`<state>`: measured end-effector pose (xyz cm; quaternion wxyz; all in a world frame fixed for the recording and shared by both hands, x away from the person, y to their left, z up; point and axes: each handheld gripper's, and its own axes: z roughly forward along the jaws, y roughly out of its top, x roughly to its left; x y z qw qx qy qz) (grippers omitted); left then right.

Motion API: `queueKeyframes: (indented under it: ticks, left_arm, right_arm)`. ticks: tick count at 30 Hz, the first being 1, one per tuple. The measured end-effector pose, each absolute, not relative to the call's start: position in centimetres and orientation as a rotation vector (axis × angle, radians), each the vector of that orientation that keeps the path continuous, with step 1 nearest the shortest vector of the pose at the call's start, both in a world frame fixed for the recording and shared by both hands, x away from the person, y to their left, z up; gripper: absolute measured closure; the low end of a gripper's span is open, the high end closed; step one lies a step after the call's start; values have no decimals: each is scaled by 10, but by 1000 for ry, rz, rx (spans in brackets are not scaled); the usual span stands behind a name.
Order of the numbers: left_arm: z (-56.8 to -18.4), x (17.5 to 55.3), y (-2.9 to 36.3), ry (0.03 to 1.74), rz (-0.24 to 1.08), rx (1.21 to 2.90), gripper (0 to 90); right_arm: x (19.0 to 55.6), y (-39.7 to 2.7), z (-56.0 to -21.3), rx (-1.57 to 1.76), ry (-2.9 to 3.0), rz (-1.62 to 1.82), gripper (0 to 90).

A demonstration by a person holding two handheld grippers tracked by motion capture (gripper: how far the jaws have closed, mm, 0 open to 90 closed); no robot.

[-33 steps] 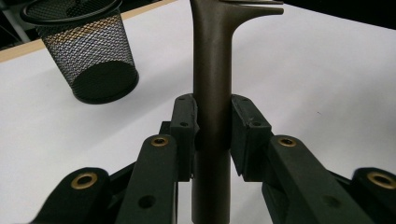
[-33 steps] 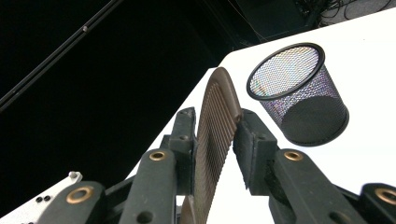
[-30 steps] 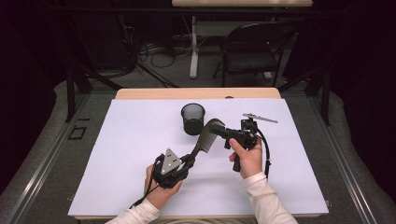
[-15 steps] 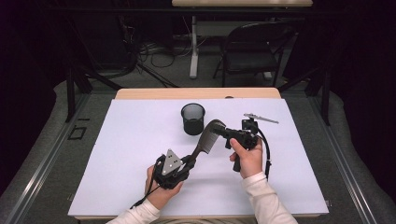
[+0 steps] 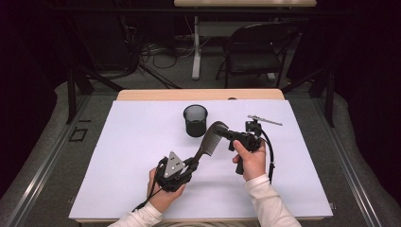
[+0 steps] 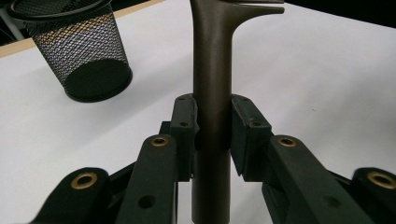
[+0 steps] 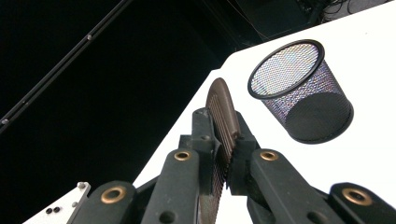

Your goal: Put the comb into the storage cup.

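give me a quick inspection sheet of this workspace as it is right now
surface: white table top, bare around the work
job's things: dark comb held above the table at both ends; black mesh cup upright, looks empty
clutter: nothing seen
grippers: left gripper shut on the comb's handle; right gripper has just closed on the comb's toothed end
cables: a cable trails from the right gripper; more on the floor behind
surroundings: dark room, black chair behind the table

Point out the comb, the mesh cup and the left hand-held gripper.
comb [image 5: 211, 139], high view, on its toothed head.
mesh cup [image 5: 195, 120], high view, on its side wall.
left hand-held gripper [image 6: 213, 128], left gripper view, between its pads, which clamp the comb's handle.
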<state>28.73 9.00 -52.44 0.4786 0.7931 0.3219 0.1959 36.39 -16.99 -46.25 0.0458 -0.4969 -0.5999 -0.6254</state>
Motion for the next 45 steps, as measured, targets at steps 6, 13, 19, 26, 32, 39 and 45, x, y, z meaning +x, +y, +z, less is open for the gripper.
queueKeyframes:
  ticks: [6, 13, 19, 26, 32, 39, 45]
  left_arm:
    - [-525, 287, 90, 787, 474, 1938, 726]
    - [-526, 287, 90, 785, 474, 1939, 726]
    - [-526, 288, 90, 785, 470, 1939, 726]
    - [-527, 288, 89, 788, 472, 1938, 725]
    - [-527, 288, 89, 787, 476, 1937, 724]
    - [-527, 288, 90, 784, 479, 1936, 723]
    - [-526, 287, 90, 786, 485, 1929, 721]
  right_arm:
    - [365, -171, -464, -1518, -1812, -1905, 862]
    - [364, -171, -465, -1515, -1812, -1907, 866]
    - [364, -171, -466, -1524, -1809, -1909, 866]
    - [365, -171, -467, -1519, -1801, -1910, 867]
    - [364, -171, -466, -1520, -1800, -1914, 867]
    - [364, -171, -466, -1515, -1799, -1923, 868]
    - [363, -171, -466, -1495, -1800, -1935, 869]
